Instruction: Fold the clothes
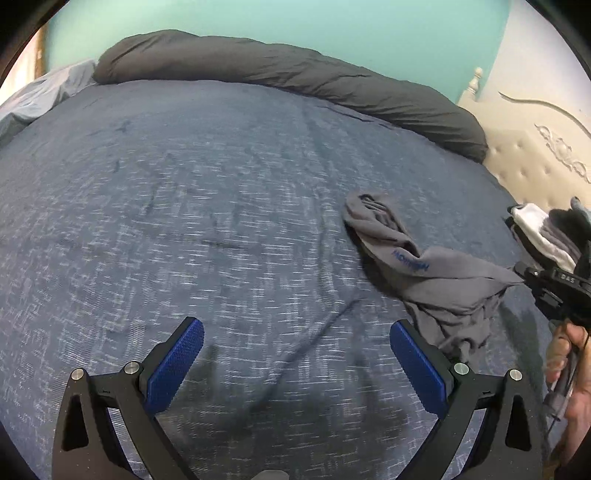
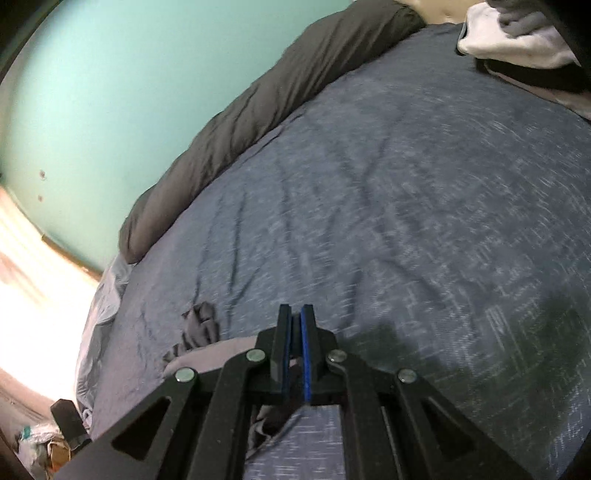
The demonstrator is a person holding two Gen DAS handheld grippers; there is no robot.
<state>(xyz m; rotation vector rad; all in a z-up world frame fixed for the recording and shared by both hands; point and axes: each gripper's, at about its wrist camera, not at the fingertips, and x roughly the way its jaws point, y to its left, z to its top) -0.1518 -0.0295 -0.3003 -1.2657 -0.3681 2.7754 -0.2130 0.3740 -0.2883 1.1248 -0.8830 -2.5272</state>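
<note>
While the left gripper hovers spread wide over the bed, the grey garment lies crumpled ahead to its right, one edge drawn toward the right gripper. In the right wrist view, the right gripper is pinching that grey cloth, which trails behind and left; judging by the rumpled cloth, no tidy fold shows.

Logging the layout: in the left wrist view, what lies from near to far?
Open left gripper → crumpled grey garment with blue lettering → bare stretch of blue woven bedspread → long dark grey rolled duvet → teal wall.
</note>
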